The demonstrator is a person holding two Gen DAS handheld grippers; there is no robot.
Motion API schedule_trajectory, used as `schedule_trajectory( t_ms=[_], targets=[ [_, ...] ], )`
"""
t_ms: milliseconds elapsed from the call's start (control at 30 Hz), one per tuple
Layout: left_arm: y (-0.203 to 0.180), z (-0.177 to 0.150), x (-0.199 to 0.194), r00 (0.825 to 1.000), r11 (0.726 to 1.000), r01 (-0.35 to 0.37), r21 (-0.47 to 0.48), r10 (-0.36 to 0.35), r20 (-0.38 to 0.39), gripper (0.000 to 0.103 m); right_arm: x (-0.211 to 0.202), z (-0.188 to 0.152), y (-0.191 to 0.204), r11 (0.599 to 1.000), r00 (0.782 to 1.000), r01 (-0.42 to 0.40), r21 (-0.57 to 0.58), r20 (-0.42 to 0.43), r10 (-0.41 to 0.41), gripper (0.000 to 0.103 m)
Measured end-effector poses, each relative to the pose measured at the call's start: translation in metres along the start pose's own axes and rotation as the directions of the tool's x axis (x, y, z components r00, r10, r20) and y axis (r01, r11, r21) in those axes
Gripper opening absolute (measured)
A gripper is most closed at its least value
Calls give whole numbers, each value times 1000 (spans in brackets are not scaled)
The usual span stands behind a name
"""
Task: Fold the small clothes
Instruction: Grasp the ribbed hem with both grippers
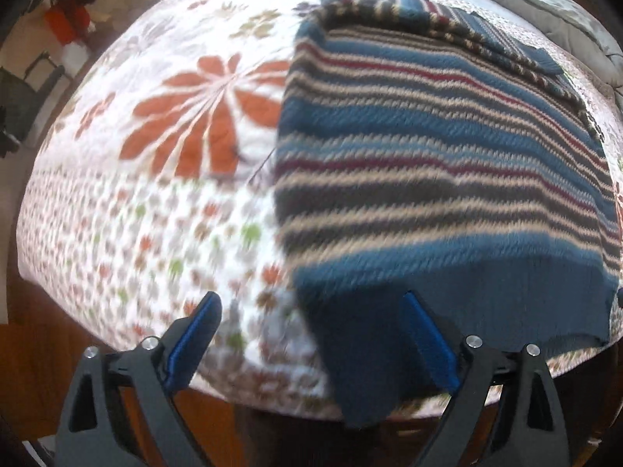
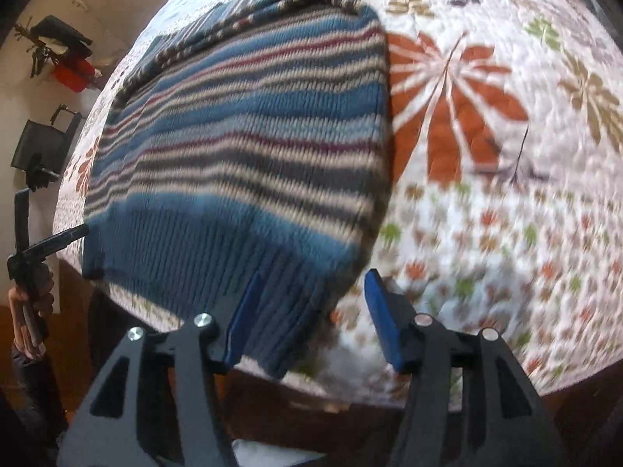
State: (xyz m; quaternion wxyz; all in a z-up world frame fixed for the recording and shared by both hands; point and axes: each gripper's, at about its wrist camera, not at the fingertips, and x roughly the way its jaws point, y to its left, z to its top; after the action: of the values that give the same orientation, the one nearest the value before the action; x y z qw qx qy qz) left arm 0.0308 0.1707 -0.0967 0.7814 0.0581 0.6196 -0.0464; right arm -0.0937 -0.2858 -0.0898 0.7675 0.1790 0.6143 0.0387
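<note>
A knitted sweater (image 1: pixel 428 148) with blue, tan, grey and maroon stripes lies flat on a white floral quilt (image 1: pixel 175 116), its sleeves folded in at the far end. Its blue ribbed hem reaches the near bed edge, and one corner hangs over it. My left gripper (image 1: pixel 311 299) stands wide open above that hem's left corner, one finger over the quilt and the other over the knit. In the right wrist view, the sweater (image 2: pixel 249 136) fills the left half. My right gripper (image 2: pixel 315 275) is open over the hem's right corner, its pads not pressing on the cloth.
The quilt (image 2: pixel 486 214) runs bare beside the sweater. A grey padded blanket (image 1: pixel 545 0) lies at the far corner. Red and black items (image 2: pixel 72 74) stand on the floor beyond the bed. A hand (image 2: pixel 27 311) grips a black handle at the left edge.
</note>
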Motion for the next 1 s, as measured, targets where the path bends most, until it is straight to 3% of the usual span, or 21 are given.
schedule_trajectory(
  t_ms=[100, 267, 433, 533, 633, 767, 800, 867, 1000],
  targets=[
    [5, -18, 0, 997, 997, 71, -30, -72, -27, 94, 7, -9, 1, 1000, 1000, -26, 12, -15, 27, 56],
    [11, -29, 11, 989, 989, 122, -80, -127, -72, 94, 18, -13, 5, 997, 997, -74, 31, -26, 75, 56],
    [-12, -38, 11, 987, 990, 136, -30, -138, -81, 94, 26, -10, 18, 999, 998, -52, 7, -28, 52, 57],
    [-26, -43, 10, 964, 969, 242, -43, -245, -99, 93, 26, -9, 17, 998, 998, -60, 15, -21, 61, 57],
    [-33, -49, 8, 948, 953, 297, -62, -302, -100, 86, 25, -10, 14, 998, 998, -53, 21, -18, 54, 54],
    [-24, -44, 8, 946, 946, 306, -104, -315, -81, 53, 19, -9, 1, 997, 999, -51, 53, 4, 51, 53],
    [-19, -41, 9, 946, 947, 305, -104, -314, -84, 50, 18, -10, -1, 997, 998, -58, 57, 6, 58, 53],
    [-15, -37, 14, 950, 954, 289, -86, -297, -100, 50, 18, -10, -3, 997, 999, -53, 59, 0, 53, 54],
    [-41, -18, 23, 960, 967, 252, -49, -256, -114, 60, 23, -9, 2, 998, 999, -45, 48, -17, 46, 55]
  ],
)
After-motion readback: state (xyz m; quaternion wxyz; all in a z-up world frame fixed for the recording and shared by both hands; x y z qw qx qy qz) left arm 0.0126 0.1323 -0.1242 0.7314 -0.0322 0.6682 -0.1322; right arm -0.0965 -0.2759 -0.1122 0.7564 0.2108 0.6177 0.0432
